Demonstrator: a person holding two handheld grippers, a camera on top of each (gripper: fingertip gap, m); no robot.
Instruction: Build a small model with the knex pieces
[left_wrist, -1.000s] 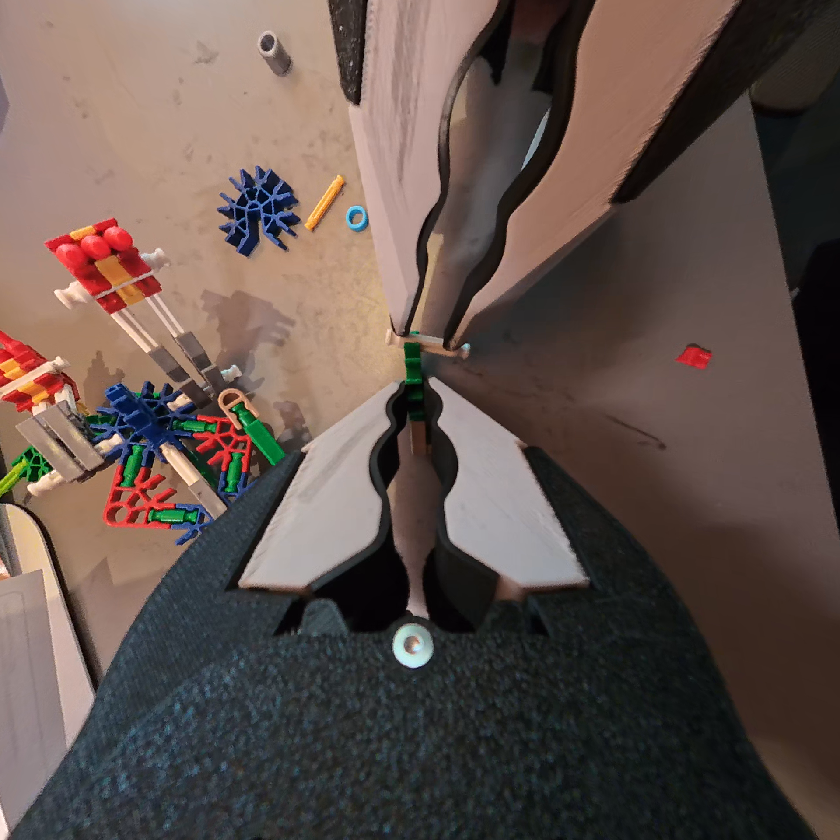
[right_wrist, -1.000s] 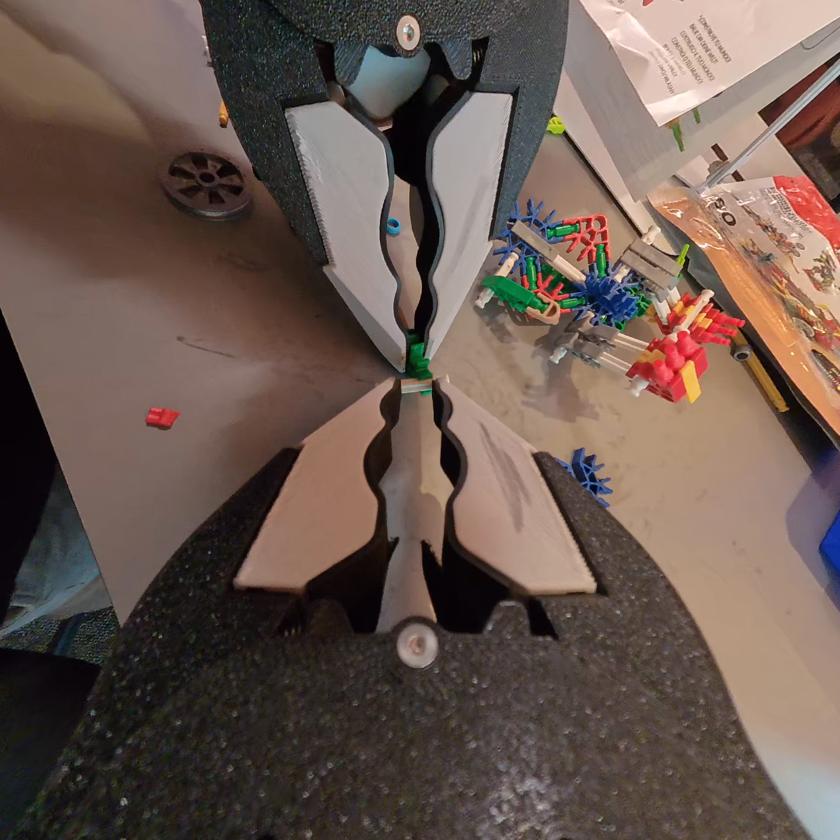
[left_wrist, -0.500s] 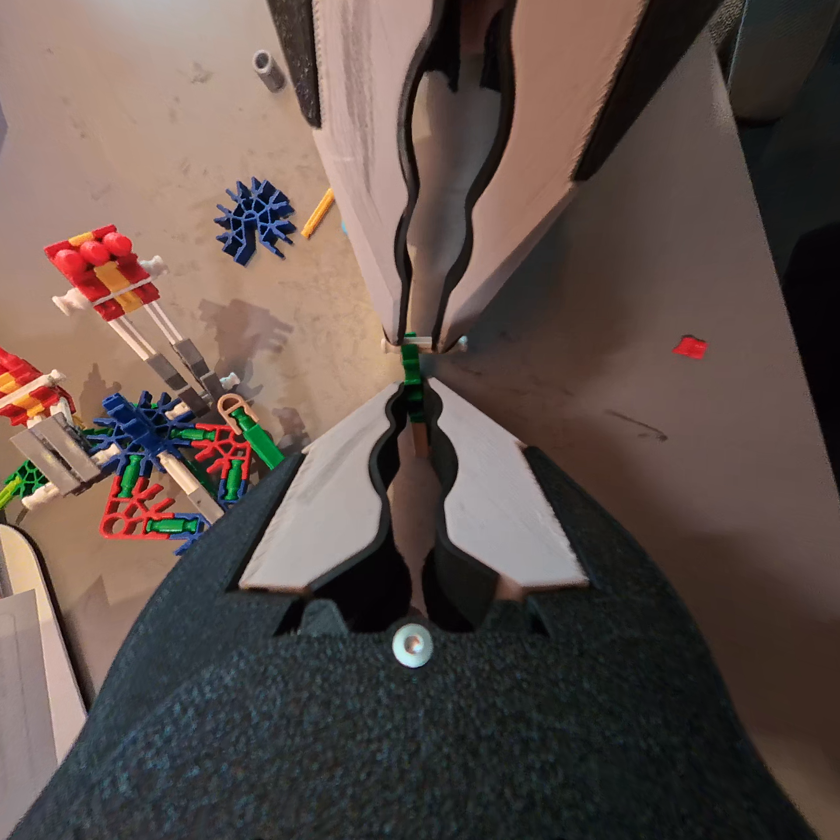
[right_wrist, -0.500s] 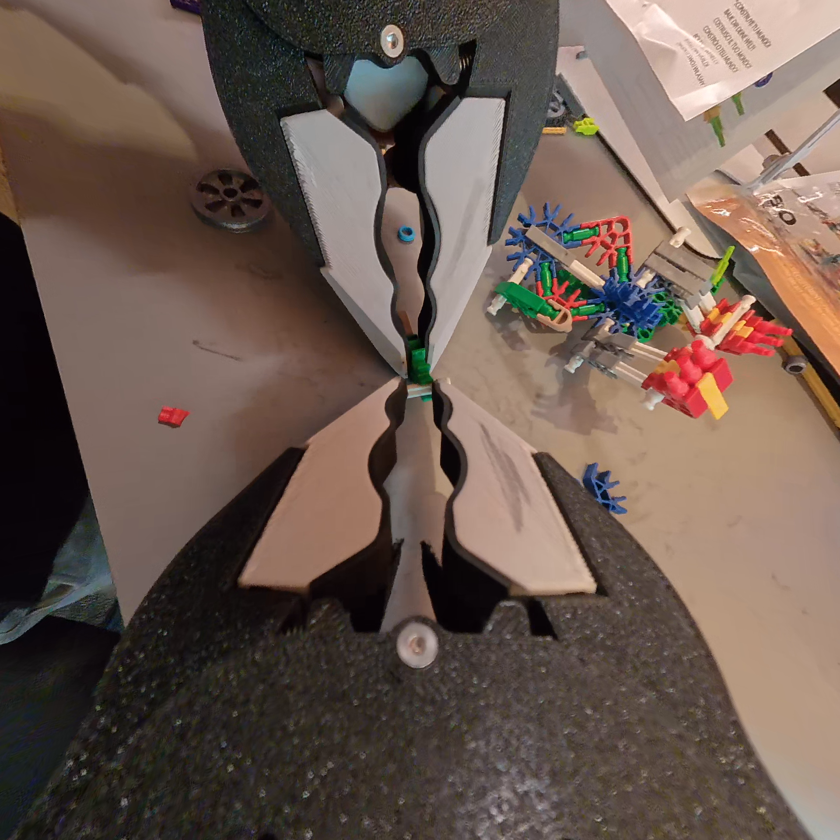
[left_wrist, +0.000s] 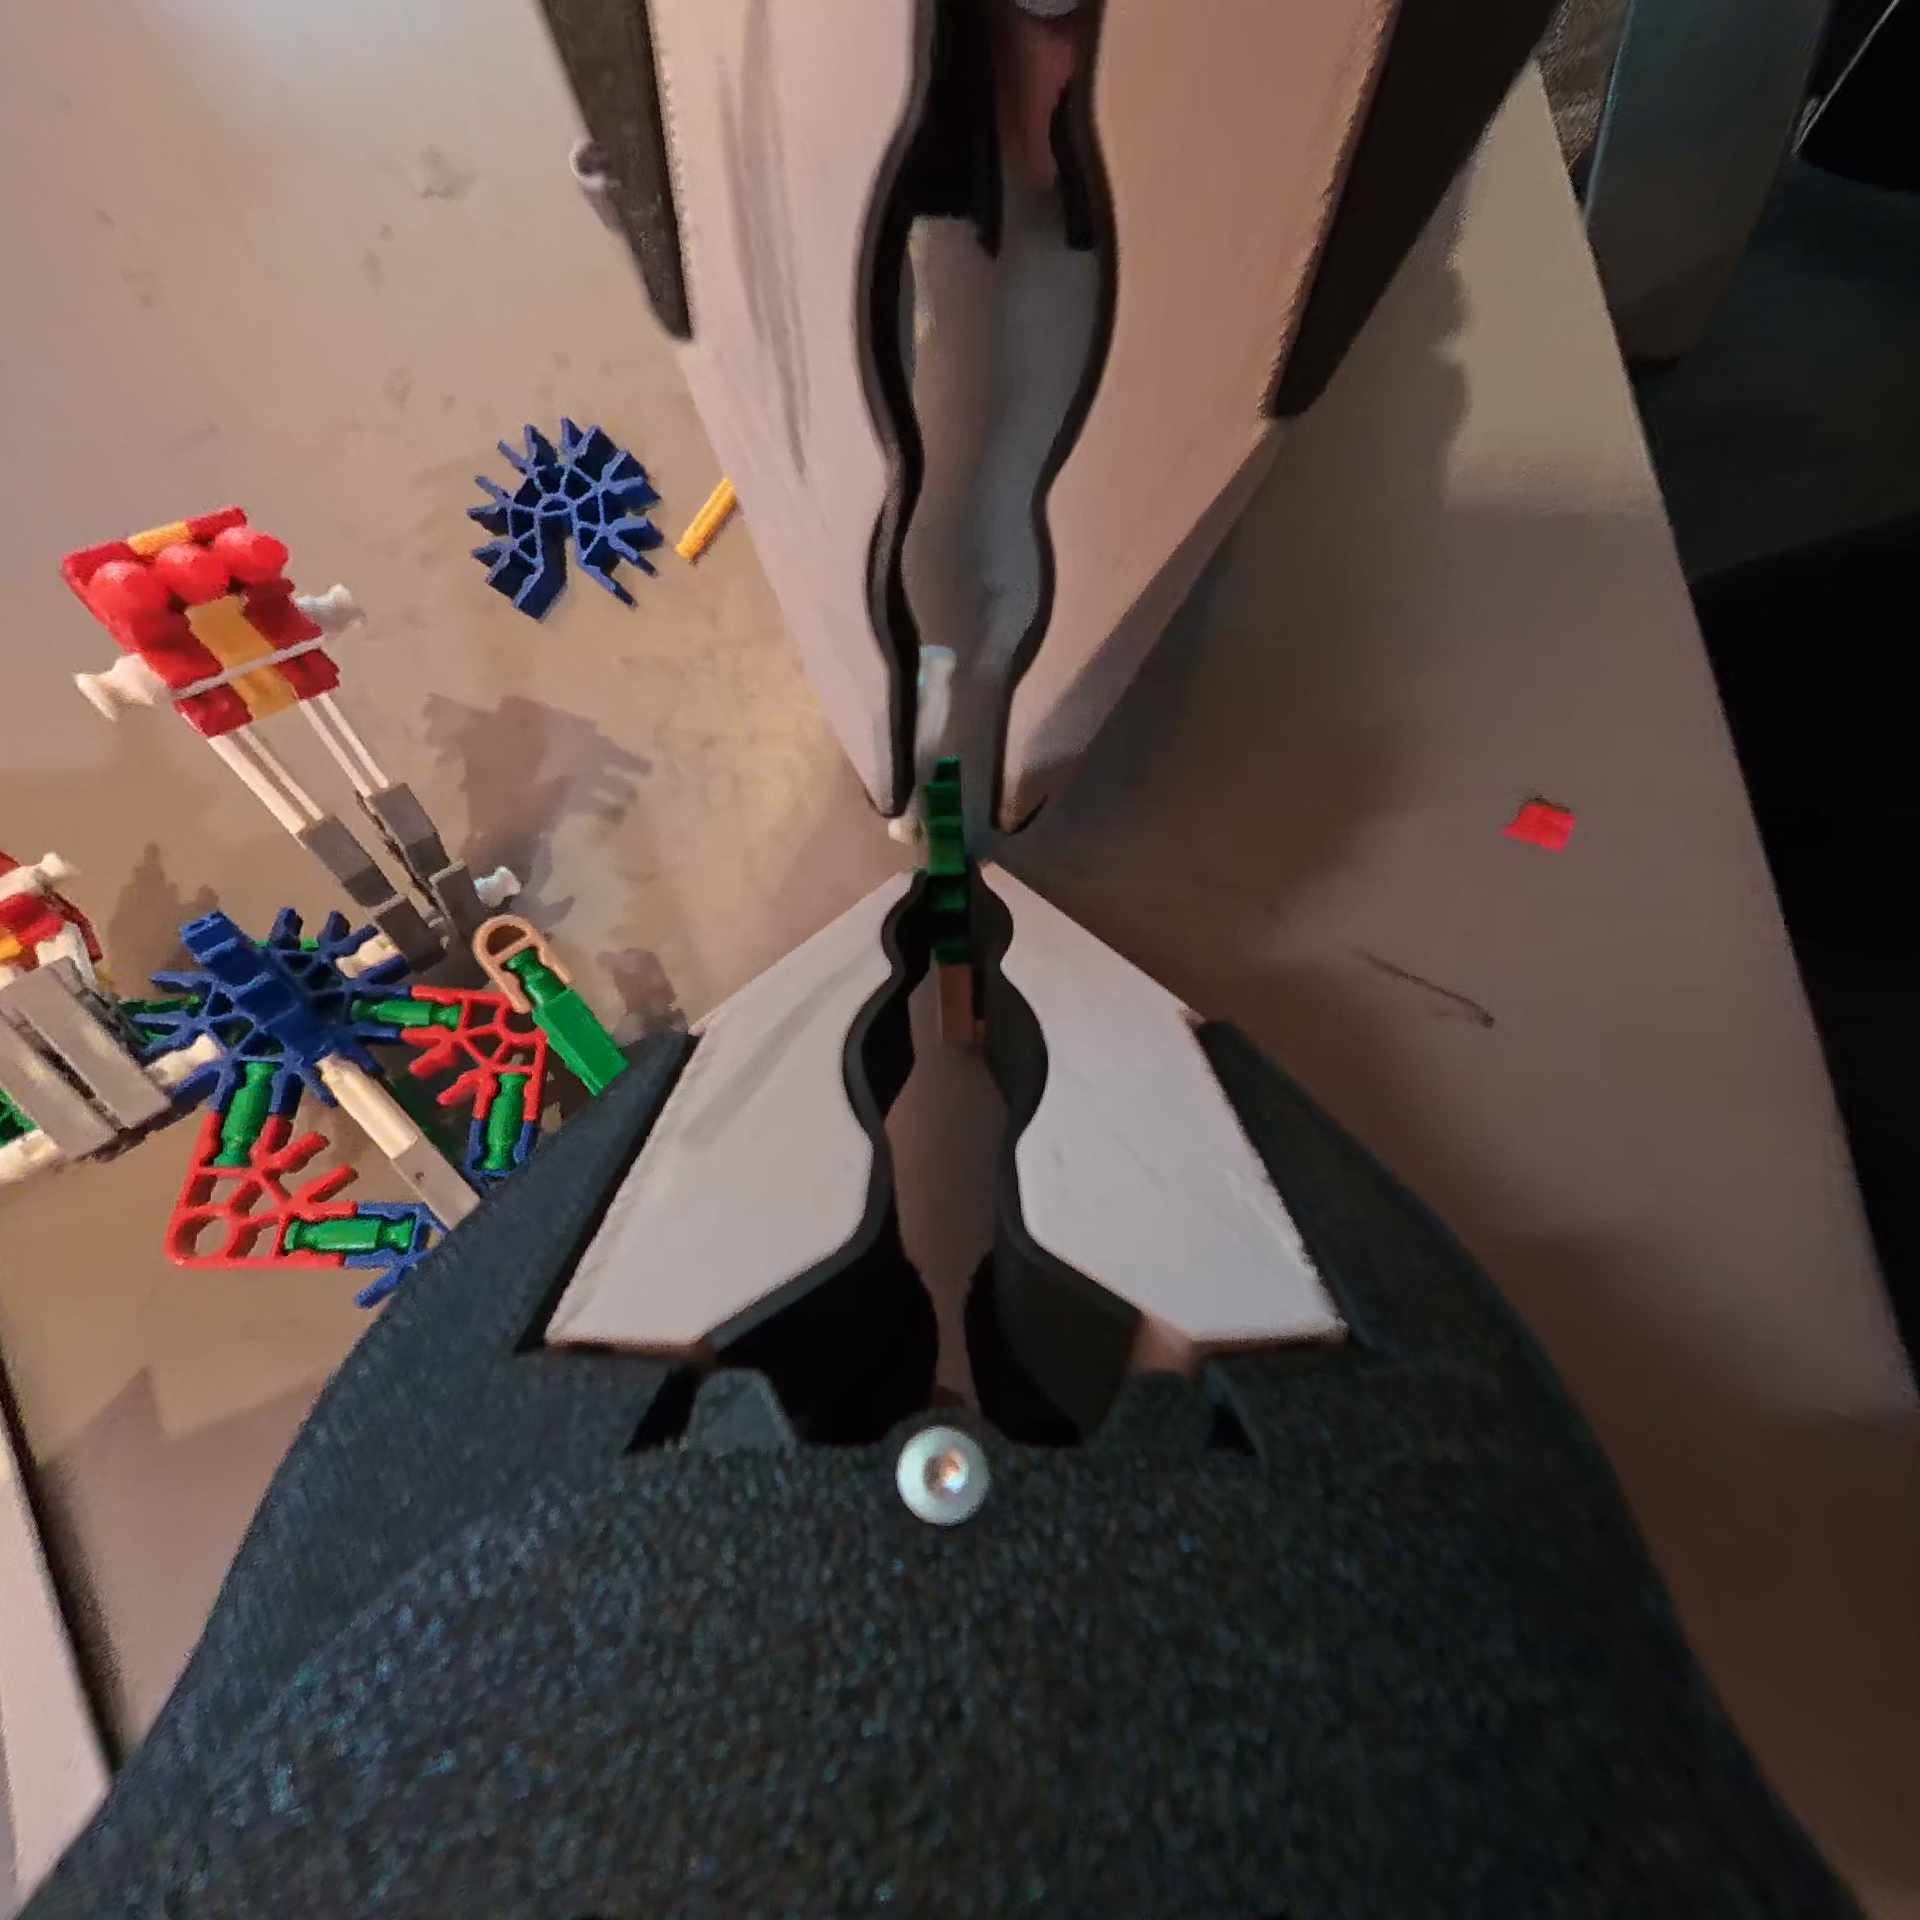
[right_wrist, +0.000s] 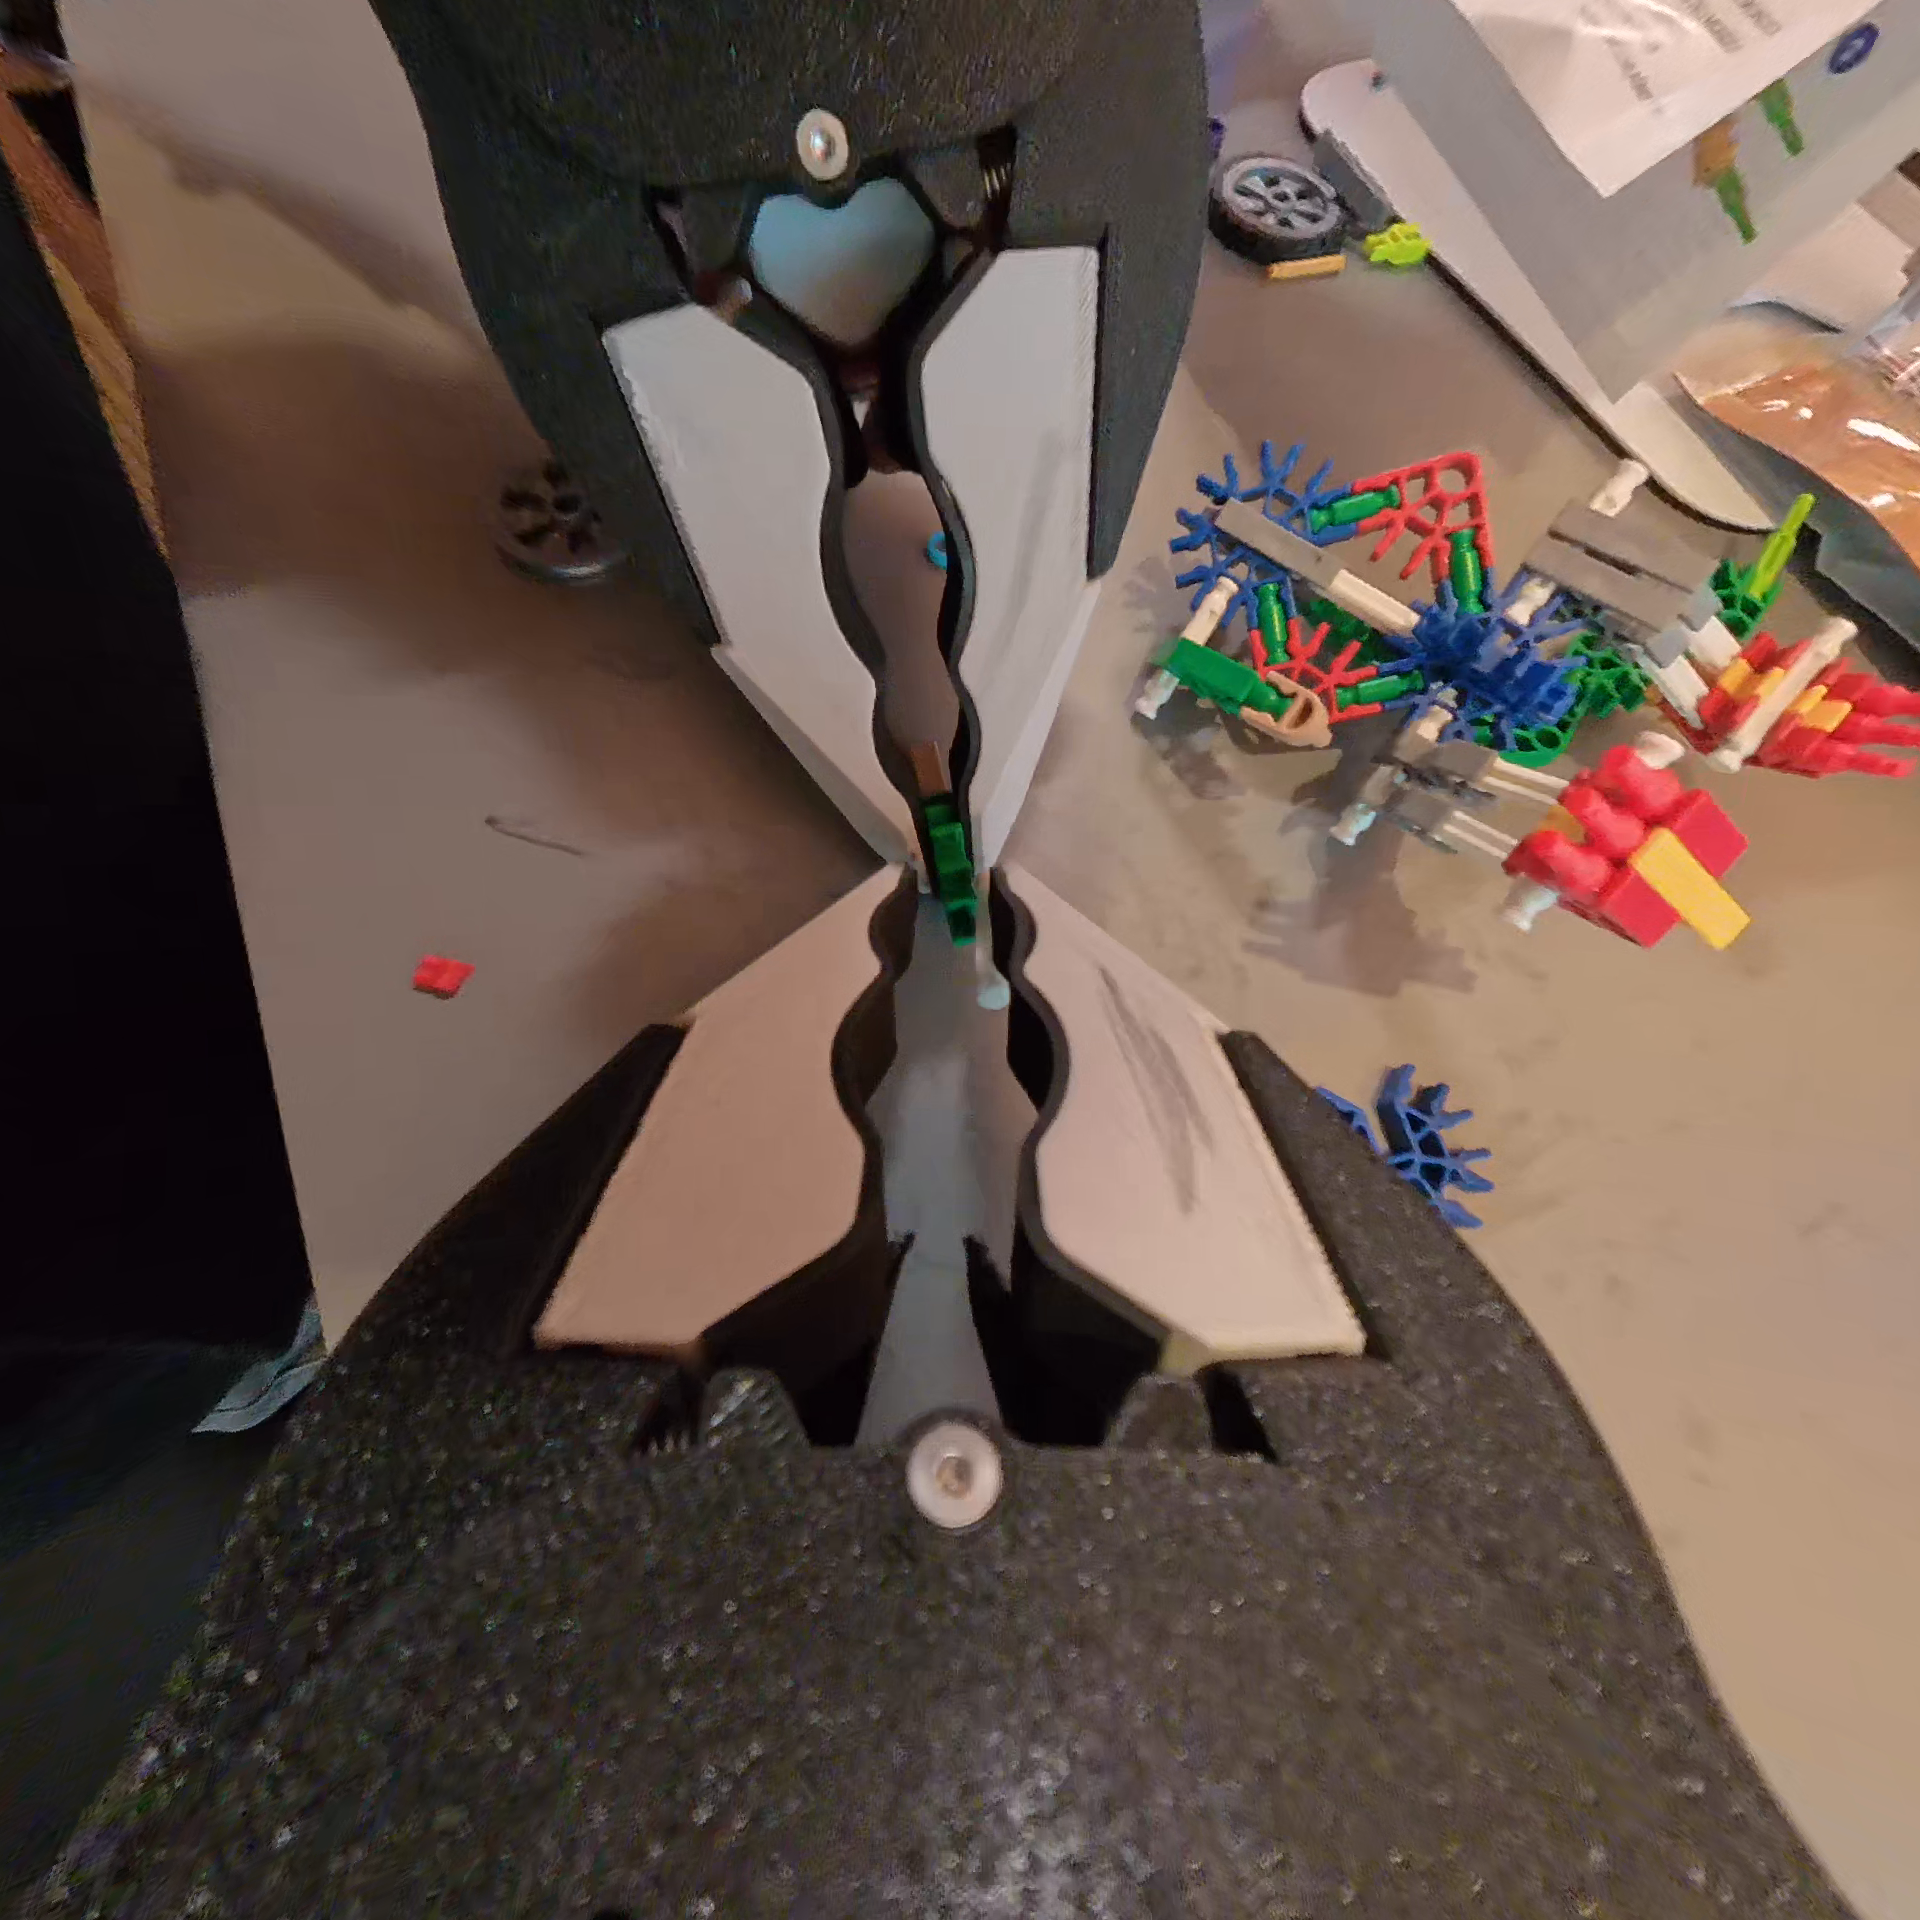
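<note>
My left gripper (left_wrist: 948, 881) is shut on a small green connector (left_wrist: 943, 831) with a brown piece (left_wrist: 958, 1006) behind it in the jaws. My right gripper (left_wrist: 951, 816) meets it tip to tip from above and is shut on a thin white rod (left_wrist: 935, 691). The green connector's free end sits between the right gripper's tips, against the rod. In the right wrist view my right gripper (right_wrist: 945, 883) holds the white rod (right_wrist: 987, 987). There the left gripper (right_wrist: 940, 854) comes in from the top with the green connector (right_wrist: 948, 847). Both hover above the table.
A built model of red, blue, green and white pieces (left_wrist: 312, 1039) lies on the beige table (left_wrist: 1403, 1039), also in the right wrist view (right_wrist: 1455, 665). Loose parts: a blue snowflake connector (left_wrist: 566, 509), a yellow rod (left_wrist: 707, 516), a red bit (left_wrist: 1540, 824), black wheels (right_wrist: 545, 520). A white box (right_wrist: 1538, 208) stands behind. Only a small space, under 4 cm, lies between the two pairs of fingers.
The white rod lay crosswise at the right gripper's tips; it now runs along its jaws. The green connector has slid in between the right gripper's tips. The grippers have closed up.
</note>
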